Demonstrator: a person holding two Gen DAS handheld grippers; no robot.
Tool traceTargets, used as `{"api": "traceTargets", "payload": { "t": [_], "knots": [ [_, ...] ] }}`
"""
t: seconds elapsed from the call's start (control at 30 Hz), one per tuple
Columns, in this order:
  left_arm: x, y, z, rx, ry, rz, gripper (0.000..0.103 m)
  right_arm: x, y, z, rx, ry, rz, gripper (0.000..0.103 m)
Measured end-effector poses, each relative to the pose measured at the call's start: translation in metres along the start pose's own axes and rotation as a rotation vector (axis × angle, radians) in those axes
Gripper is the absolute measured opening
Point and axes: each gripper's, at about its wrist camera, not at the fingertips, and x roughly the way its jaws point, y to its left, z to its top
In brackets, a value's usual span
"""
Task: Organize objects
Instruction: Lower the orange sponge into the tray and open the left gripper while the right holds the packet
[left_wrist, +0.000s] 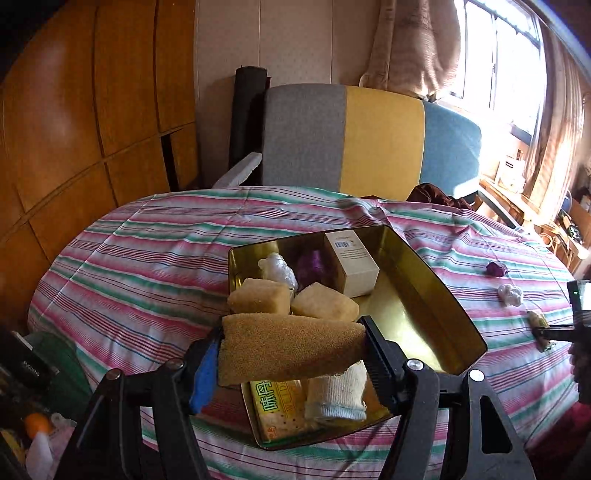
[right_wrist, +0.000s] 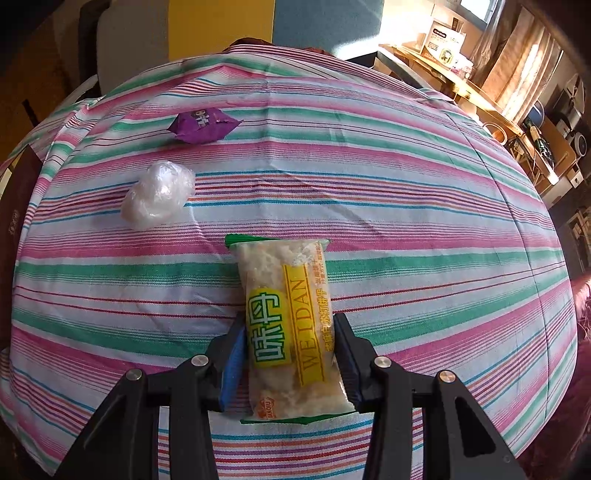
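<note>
My left gripper (left_wrist: 291, 352) is shut on a tan sponge (left_wrist: 291, 350) and holds it above the near end of a gold tin (left_wrist: 436, 295). The tin holds two more sponges (left_wrist: 258, 301), a white box (left_wrist: 351, 262), a purple packet, a plastic ball, a cracker packet (left_wrist: 277, 410) and a rolled white sock (left_wrist: 336, 395). My right gripper (right_wrist: 290, 354) is closed around a yellow-green cracker packet (right_wrist: 286, 325) lying on the striped cloth. A crumpled plastic ball (right_wrist: 159, 194) and a purple candy packet (right_wrist: 201, 127) lie beyond it.
The striped cloth (left_wrist: 147, 258) covers a round table. A grey, yellow and blue chair back (left_wrist: 369, 140) stands behind it. Wooden cabinets stand at left. A cluttered shelf (right_wrist: 480, 85) runs along the window side. My right gripper shows at the right edge (left_wrist: 580, 321).
</note>
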Motion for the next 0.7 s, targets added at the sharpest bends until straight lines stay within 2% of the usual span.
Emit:
{"api": "traceTargets", "payload": {
  "t": [0.37, 0.57, 0.7],
  "knots": [
    [0.025, -0.029, 0.006, 0.052, 0.052, -0.042, 0.069, 0.003, 0.003, 0.003, -0.025, -0.007, -0.01, 0.045],
    [0.048, -0.04, 0.01, 0.033, 0.11, -0.093, 0.069, 0.004, 0.003, 0.005, -0.042, -0.008, -0.013, 0.045],
    [0.066, -0.044, 0.015, -0.011, 0.157, -0.162, 0.069, 0.004, 0.004, 0.004, -0.053, -0.01, -0.016, 0.044]
  ]
}}
